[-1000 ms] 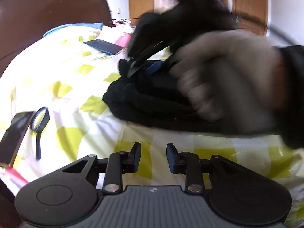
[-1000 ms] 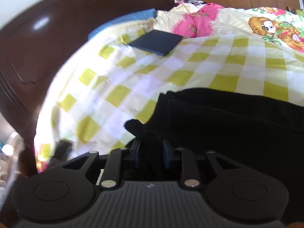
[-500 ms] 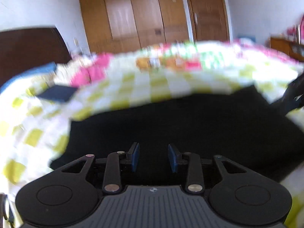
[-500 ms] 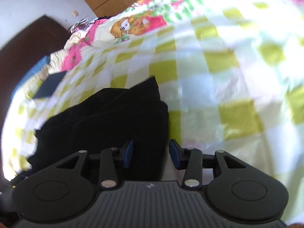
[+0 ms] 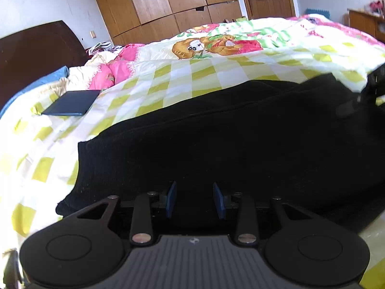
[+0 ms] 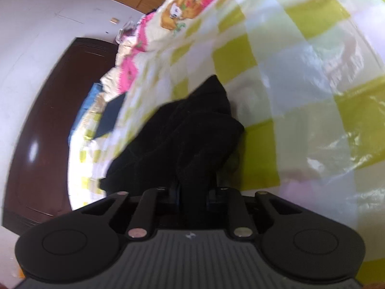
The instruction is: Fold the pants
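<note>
Black pants (image 5: 216, 132) lie stretched left to right across the yellow-checked bedcover (image 5: 182, 82). My left gripper (image 5: 195, 201) hovers low over their near edge. Its blue pads (image 5: 171, 198) stand apart, with only the cloth below showing in the gap. In the right wrist view, tilted by a roll, a bunched end of the pants (image 6: 192, 132) runs down into my right gripper (image 6: 193, 200). The jaws are closing, and a fold of black cloth is pinched between them. Part of that gripper (image 5: 370, 84) shows at the pants' right end in the left wrist view.
A flat dark blue case (image 5: 69, 103) lies on the bed at far left, near the dark wooden headboard (image 5: 36, 48). A pink cartoon quilt (image 5: 216, 45) covers the far side, with wooden wardrobes (image 5: 168, 2) behind. Crinkled clear plastic (image 6: 336, 132) covers the bedcover to the right.
The left view swung from the bunched pants and a gloved hand to the pants laid out long. My right gripper opened, moved to another end, rolled, and closed on black cloth.
</note>
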Motion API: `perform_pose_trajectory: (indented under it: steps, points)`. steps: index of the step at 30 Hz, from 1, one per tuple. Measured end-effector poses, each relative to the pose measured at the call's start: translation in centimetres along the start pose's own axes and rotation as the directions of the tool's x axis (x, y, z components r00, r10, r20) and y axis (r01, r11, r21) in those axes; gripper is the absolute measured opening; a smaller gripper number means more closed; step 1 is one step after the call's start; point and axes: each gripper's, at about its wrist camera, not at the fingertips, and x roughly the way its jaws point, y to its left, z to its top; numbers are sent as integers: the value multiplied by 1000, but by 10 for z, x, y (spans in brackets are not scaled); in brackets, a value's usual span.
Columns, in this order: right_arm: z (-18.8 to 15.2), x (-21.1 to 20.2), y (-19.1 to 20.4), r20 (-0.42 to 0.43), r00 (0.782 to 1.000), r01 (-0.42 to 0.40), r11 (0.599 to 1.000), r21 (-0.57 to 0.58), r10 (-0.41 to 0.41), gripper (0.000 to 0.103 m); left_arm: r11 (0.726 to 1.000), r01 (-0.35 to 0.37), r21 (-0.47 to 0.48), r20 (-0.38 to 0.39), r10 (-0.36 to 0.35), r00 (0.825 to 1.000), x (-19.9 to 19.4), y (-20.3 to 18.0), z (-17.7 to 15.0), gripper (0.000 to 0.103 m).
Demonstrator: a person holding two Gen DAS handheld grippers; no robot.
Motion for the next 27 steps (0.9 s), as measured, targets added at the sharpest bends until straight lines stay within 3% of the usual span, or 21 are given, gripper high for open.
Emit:
perform_pose_trajectory:
  steps: [3, 8, 13, 17, 20, 25, 27]
  points:
    - [3, -31, -4, 11, 999, 41, 999, -31, -41, 12, 999, 38, 16, -7, -38, 999, -11, -11, 2, 47]
    - [2, -82, -50, 33, 989, 142, 988, 68, -144, 13, 981, 153, 121, 4, -155, 988, -32, -57, 0, 48]
    - [11, -111, -46, 66, 965, 256, 966, -34, -254, 17, 961, 200, 189, 81, -218, 972, -61, -92, 18, 48]
    - [19, -109, -32, 99, 944, 326, 937, -126, -315, 26, 969, 154, 194, 151, -184, 971, -51, -104, 34, 48]
    - [16, -95, -38, 82, 925, 381, 913, -148, -372, 32, 973, 90, 214, 56, -104, 993, -20, -104, 24, 48]
    - [15, -104, -45, 94, 920, 389, 914, -119, -380, 37, 987, 116, 114, 39, -121, 992, -31, -77, 12, 49]
    - [16, -114, -35, 149, 899, 433, 890, -146, -413, 37, 989, 111, 97, 48, -116, 992, -34, -72, 12, 49]
